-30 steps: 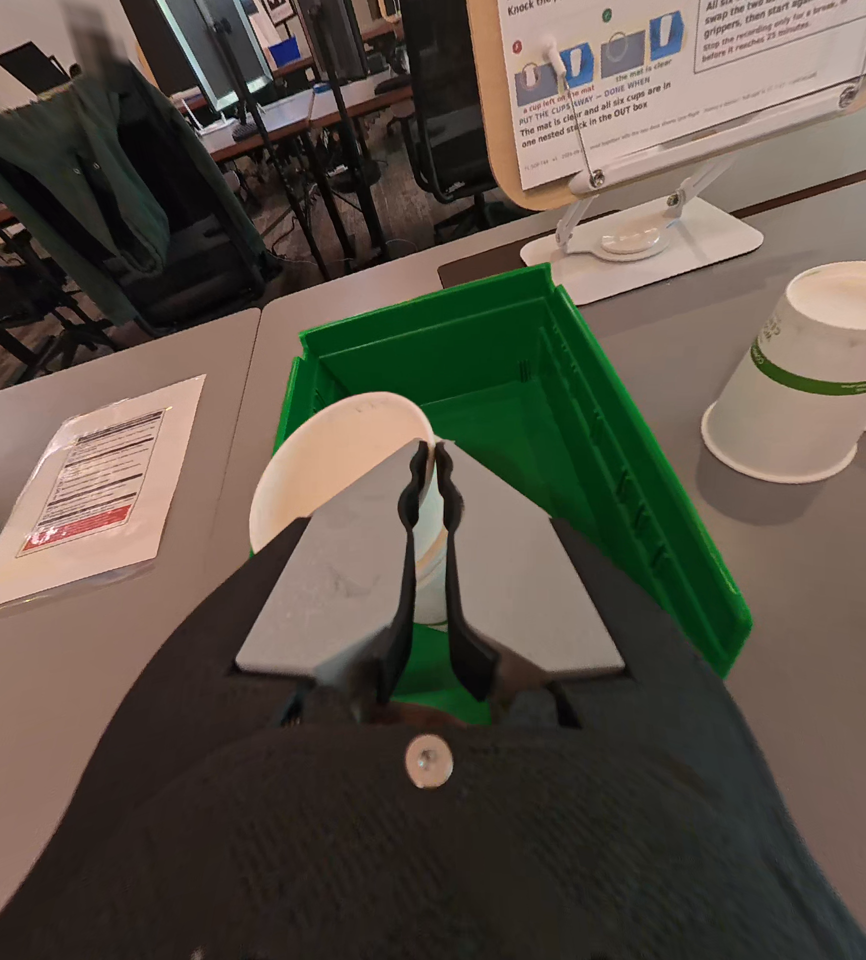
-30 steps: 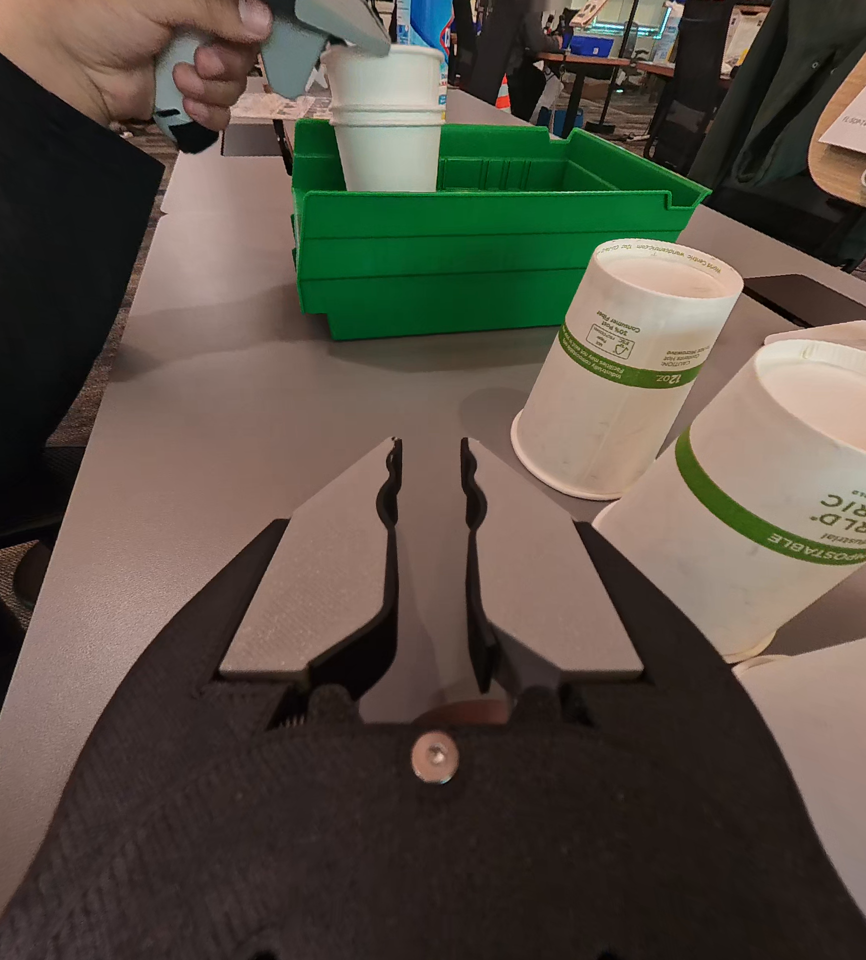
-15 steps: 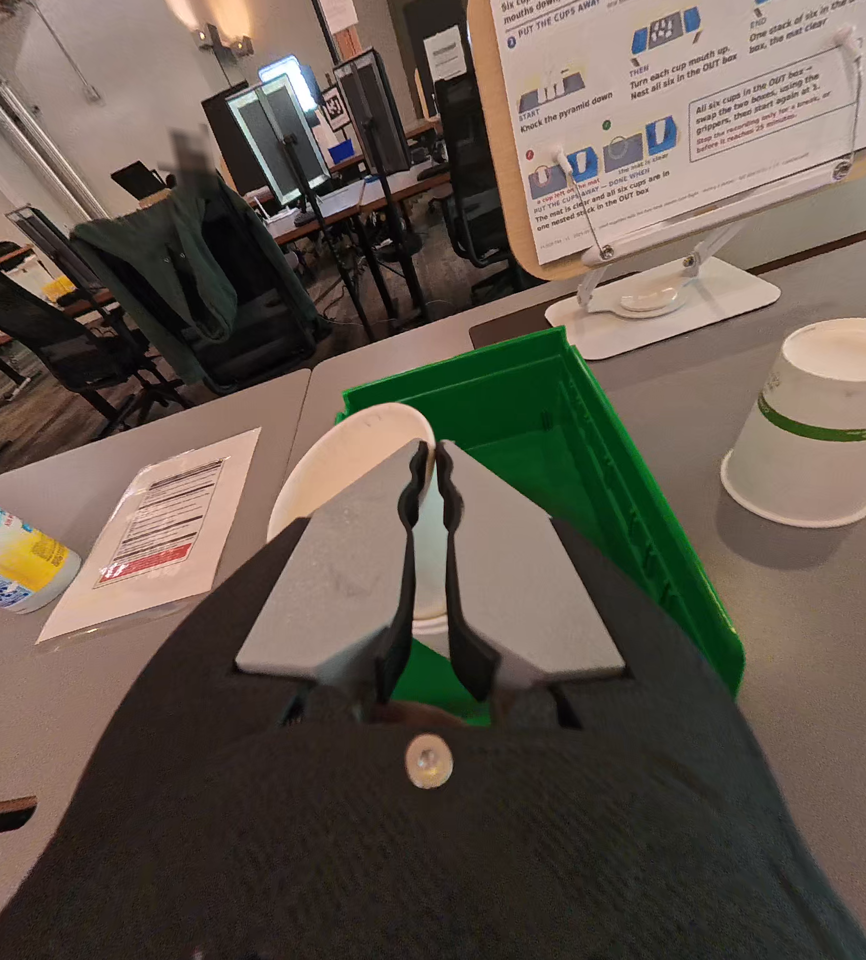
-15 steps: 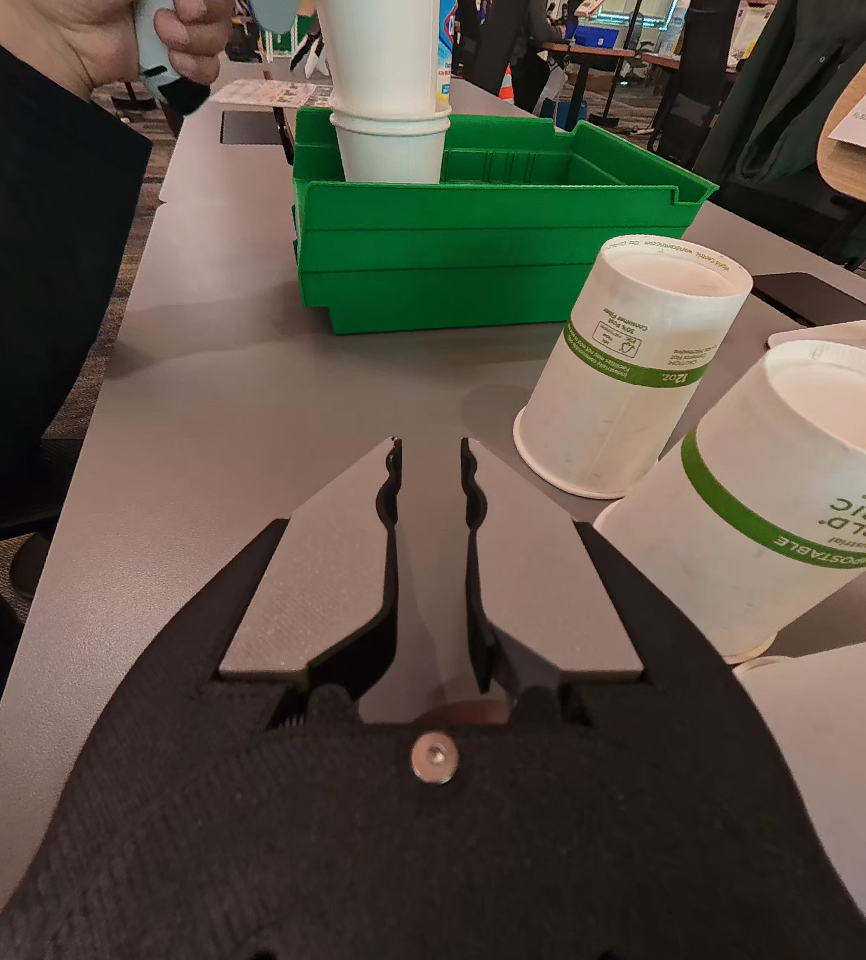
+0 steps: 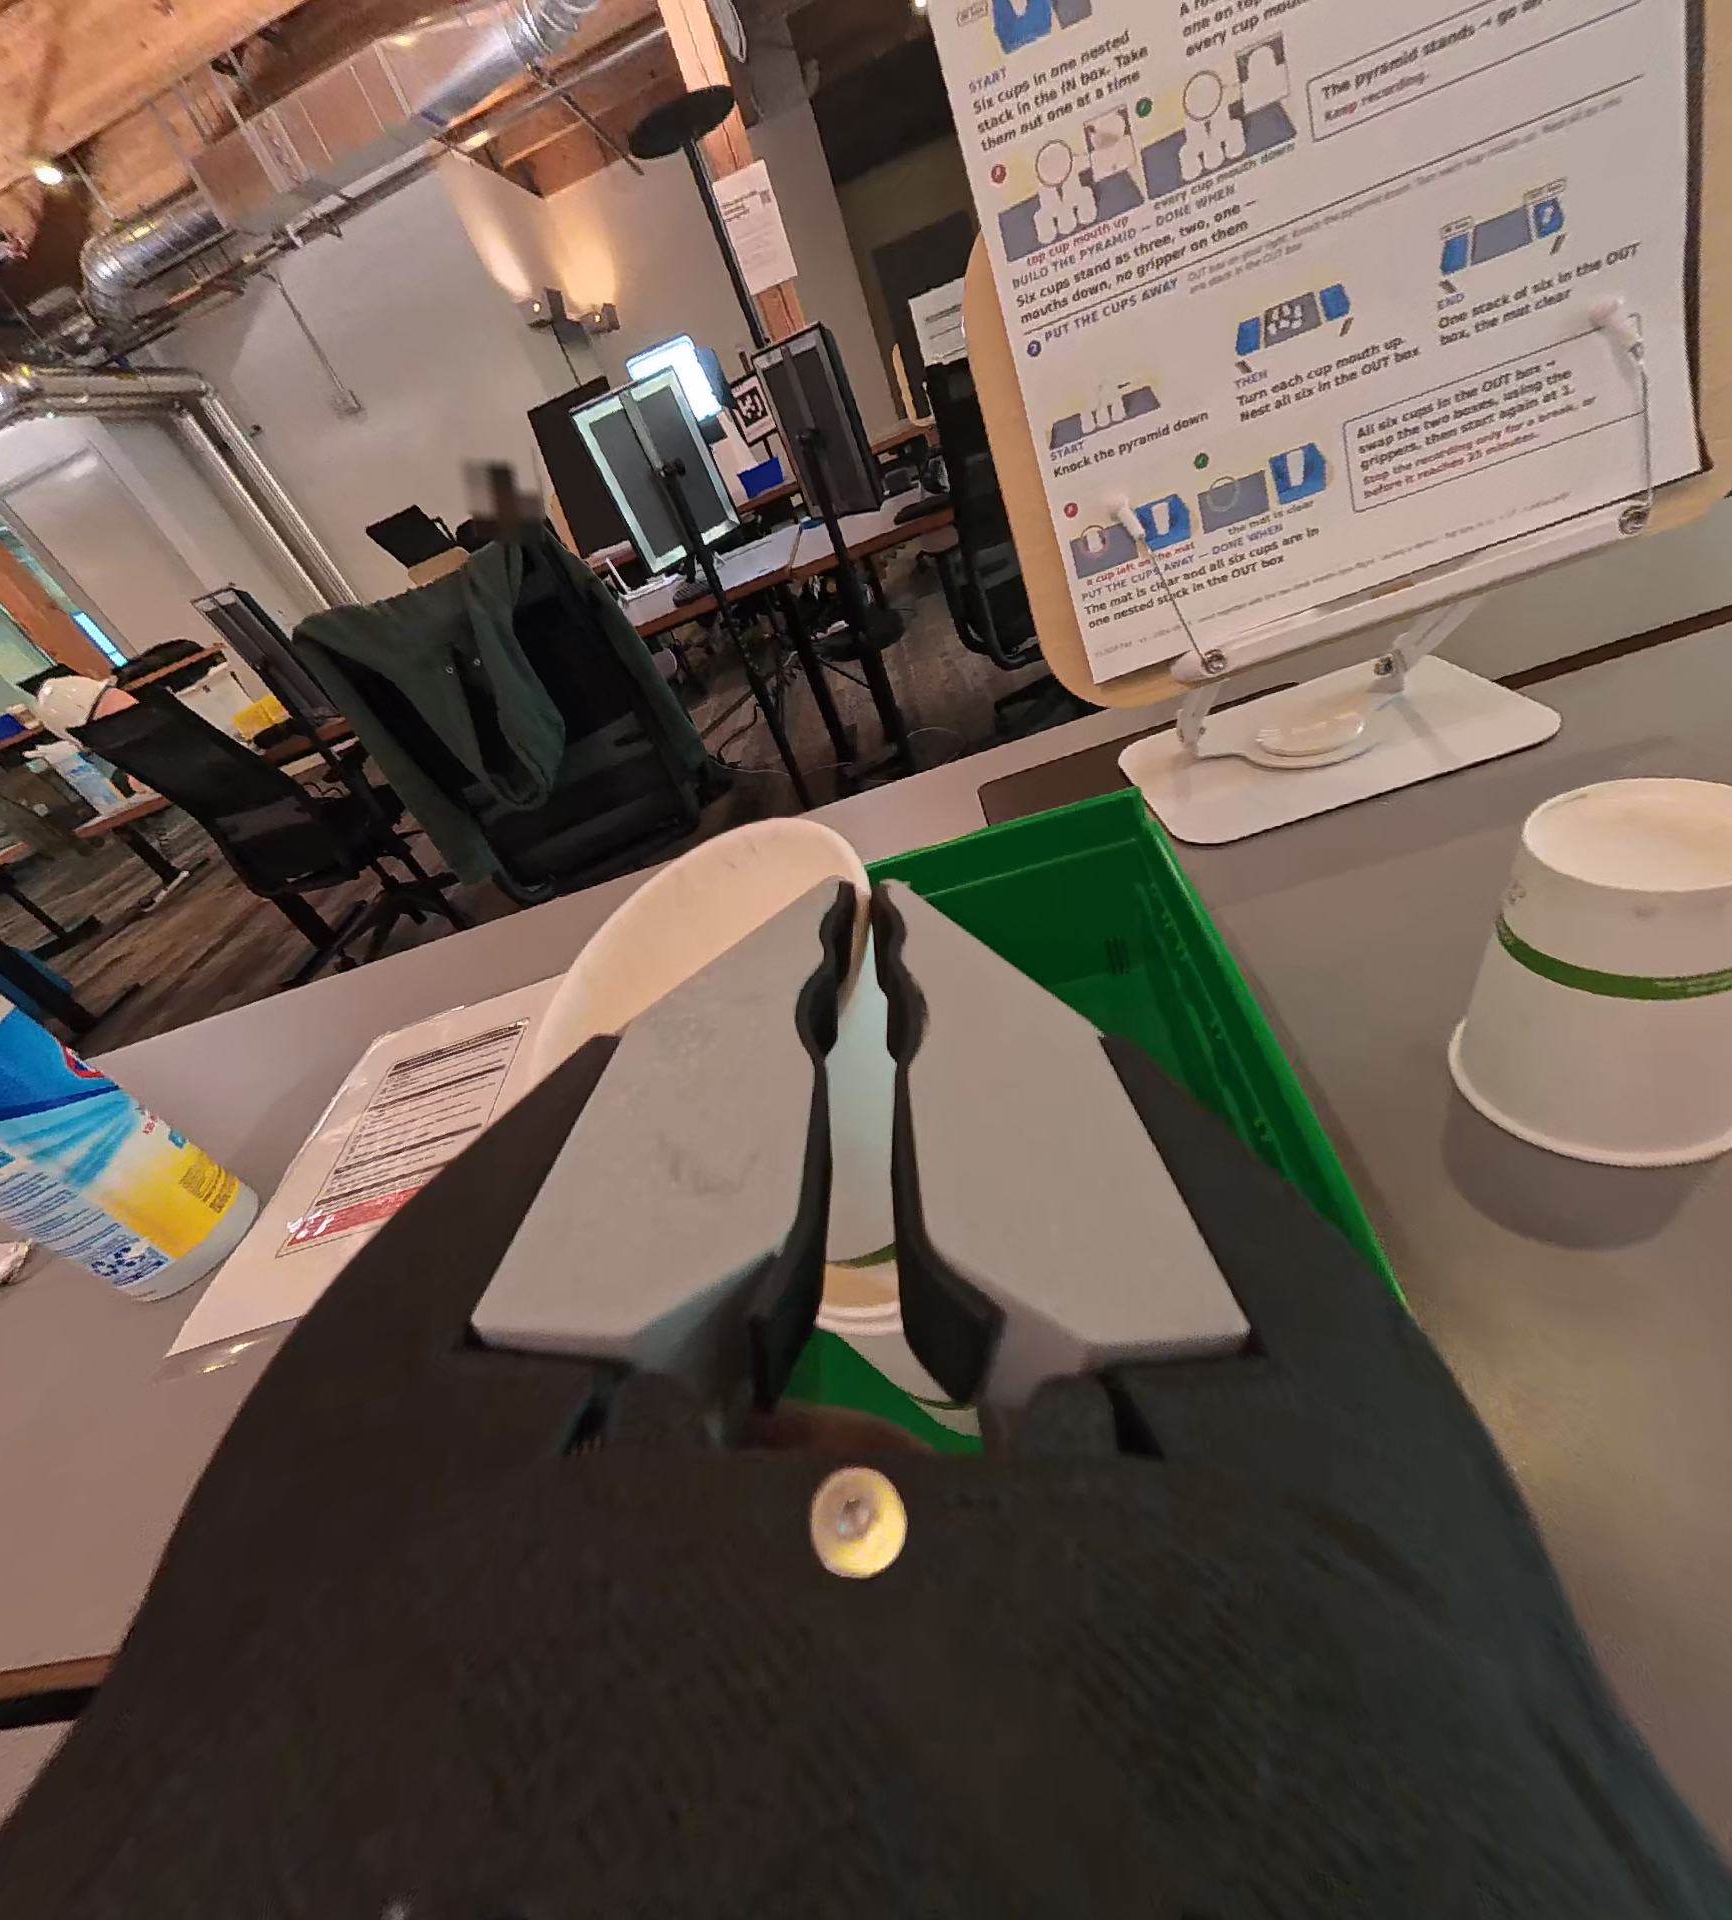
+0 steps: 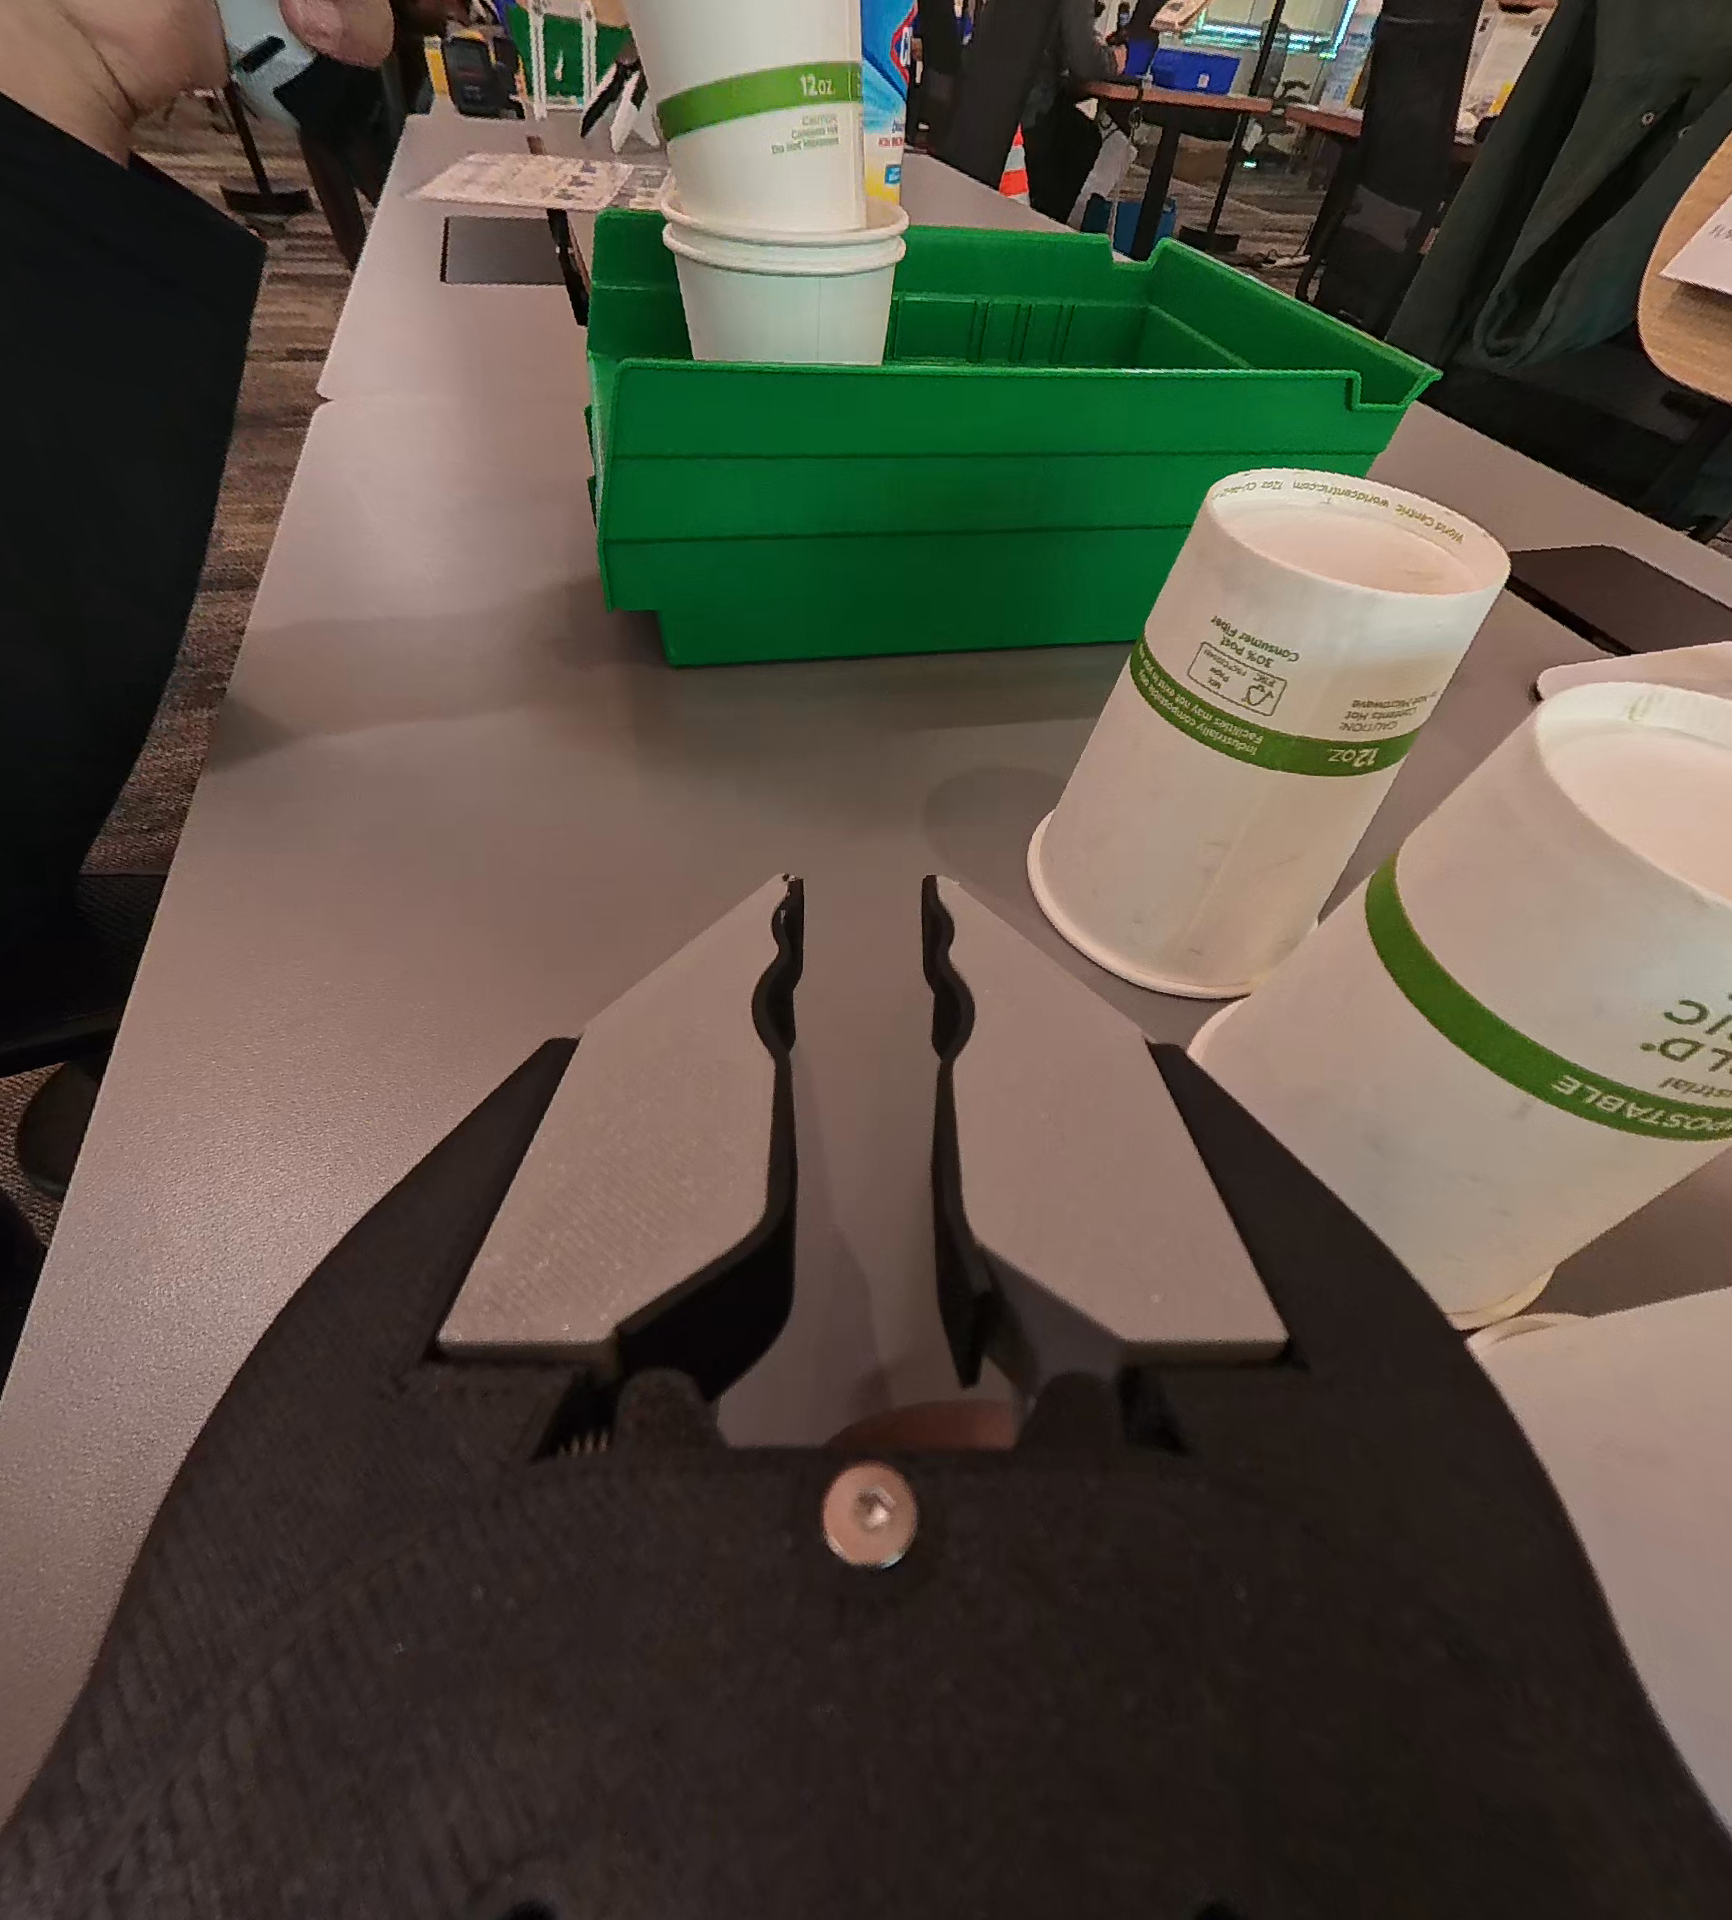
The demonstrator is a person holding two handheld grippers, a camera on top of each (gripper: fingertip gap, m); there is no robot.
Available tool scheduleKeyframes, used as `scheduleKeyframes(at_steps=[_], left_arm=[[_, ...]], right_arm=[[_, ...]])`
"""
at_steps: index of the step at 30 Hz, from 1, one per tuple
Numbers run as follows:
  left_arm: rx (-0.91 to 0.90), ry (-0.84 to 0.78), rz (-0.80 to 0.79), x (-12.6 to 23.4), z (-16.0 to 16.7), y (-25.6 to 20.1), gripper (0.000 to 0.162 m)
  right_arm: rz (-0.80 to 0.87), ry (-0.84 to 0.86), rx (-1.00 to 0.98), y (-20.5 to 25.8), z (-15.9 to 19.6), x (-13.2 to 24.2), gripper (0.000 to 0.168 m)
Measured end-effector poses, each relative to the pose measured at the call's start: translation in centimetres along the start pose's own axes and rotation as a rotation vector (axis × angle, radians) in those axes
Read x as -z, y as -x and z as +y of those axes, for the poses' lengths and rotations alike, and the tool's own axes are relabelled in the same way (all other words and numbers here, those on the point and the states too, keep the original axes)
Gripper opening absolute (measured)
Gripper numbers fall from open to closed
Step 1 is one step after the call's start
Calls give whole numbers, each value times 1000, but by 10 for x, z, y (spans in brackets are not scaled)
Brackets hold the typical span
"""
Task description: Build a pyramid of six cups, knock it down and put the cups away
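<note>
Left claw (image 5: 867,914) pinching cup (image 5: 696,935) rim, above bin (image 5: 1288,1122). Right claw (image 6: 860,883) part-open, empty. Cup light, crushable: grip rim gently.

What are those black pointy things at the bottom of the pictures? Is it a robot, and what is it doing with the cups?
No robot. A person holds a pinching tool, called a gripper, in each hand, and each gripper carries a camera looking along its two fingers. One picture comes from the left gripper, the other from the right gripper.

The left gripper is shut on the rim of a cup and holds it up over a stack of cups standing in the green box. The right view shows that lifted cup from afar, with its bottom inside the stack.

The right gripper is open and holds nothing. On the grey table beside it, more cups stand upside down. A spray bottle lies at the left.
</note>
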State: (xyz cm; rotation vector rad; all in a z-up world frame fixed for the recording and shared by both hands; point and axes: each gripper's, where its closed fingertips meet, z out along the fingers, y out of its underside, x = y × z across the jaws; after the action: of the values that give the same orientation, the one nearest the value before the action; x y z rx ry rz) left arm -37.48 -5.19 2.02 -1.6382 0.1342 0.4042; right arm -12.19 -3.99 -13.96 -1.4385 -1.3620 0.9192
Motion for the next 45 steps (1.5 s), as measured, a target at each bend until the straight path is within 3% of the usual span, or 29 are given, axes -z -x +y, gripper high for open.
scheduleKeyframes(at_steps=[14, 45], left_arm=[[-10, -55, -6, 13, -19, -4, 0], [-113, -168, 173, 23, -59, -73, 1]], right_arm=[[0, 0, 12, 1, 0, 0, 20], [-4, -37, 33, 5, -5, 1, 26]])
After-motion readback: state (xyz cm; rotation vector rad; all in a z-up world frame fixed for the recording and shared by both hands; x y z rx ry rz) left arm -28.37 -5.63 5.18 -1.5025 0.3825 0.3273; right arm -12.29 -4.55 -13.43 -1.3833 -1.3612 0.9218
